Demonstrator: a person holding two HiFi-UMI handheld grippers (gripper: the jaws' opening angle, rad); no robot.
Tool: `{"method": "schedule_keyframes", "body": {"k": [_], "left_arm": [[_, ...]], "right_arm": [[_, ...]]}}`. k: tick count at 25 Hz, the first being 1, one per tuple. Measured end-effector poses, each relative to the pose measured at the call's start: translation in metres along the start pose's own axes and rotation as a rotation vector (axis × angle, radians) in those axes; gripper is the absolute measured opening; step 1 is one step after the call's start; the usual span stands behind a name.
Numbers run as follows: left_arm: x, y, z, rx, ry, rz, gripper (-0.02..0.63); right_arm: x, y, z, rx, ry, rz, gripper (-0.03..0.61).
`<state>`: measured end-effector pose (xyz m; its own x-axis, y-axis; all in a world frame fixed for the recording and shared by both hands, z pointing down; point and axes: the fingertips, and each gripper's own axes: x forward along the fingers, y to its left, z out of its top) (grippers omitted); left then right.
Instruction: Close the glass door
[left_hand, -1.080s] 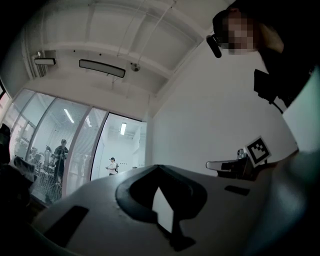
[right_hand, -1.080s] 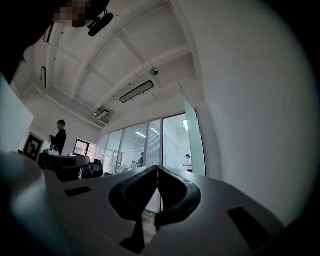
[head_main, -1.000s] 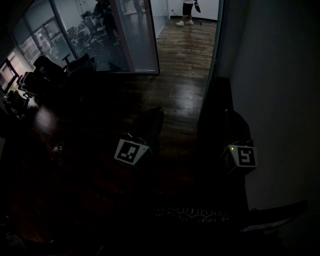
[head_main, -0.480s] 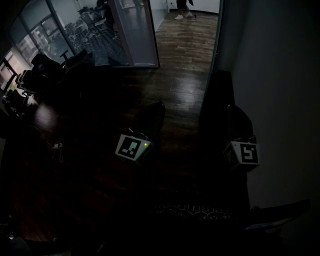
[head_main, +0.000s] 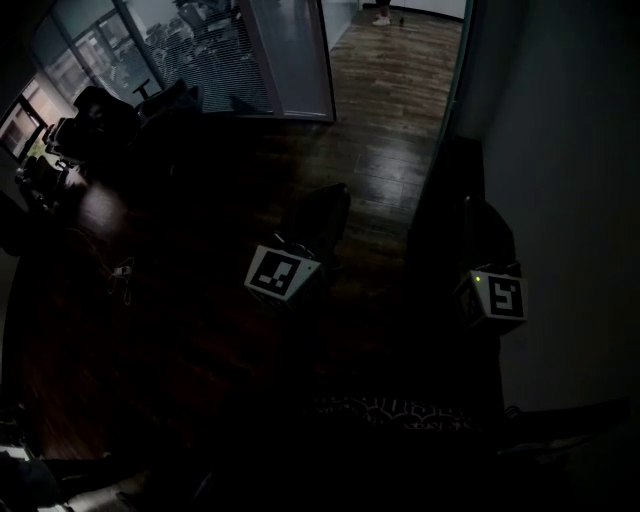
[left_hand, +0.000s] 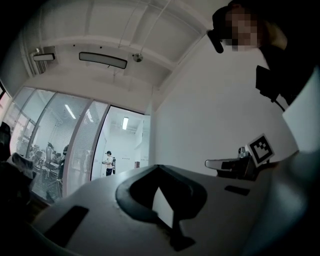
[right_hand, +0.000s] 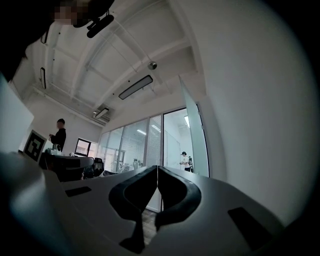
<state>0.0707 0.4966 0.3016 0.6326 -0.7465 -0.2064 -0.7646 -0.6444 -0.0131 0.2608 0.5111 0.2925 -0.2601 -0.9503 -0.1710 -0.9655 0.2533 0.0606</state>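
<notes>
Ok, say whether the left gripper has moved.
Cannot tell: left gripper sits higher in the head view, but the glass partition's foot rose equally, so the camera moved.

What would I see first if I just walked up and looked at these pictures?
The bright doorway at the top of the dark room, where the glass door stands open. Next, two white marker cubes standing out in the dark: the left cube mid-floor, the right cube by the wall.

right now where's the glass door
Head view, upper right: the glass door stands open, edge-on beside the white wall, right of the wood floor. In the right gripper view it's just right of centre.
</notes>
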Motion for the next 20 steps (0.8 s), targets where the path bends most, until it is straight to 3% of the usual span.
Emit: {"method": "schedule_keyframes", "body": {"k": [5,20], "left_arm": [[0.074,0.018,-0.016,0.013,0.015,0.009,0.002],[0.145,0.045,-0.032,0.019,0.029,0.015,0.002]], "right_arm": [[0.055,-0.047,-0.016,0.013,0.007,0.016,0.003],[0.121,-0.095,-0.032,0.018,0.013,0.022,0.003]]}}
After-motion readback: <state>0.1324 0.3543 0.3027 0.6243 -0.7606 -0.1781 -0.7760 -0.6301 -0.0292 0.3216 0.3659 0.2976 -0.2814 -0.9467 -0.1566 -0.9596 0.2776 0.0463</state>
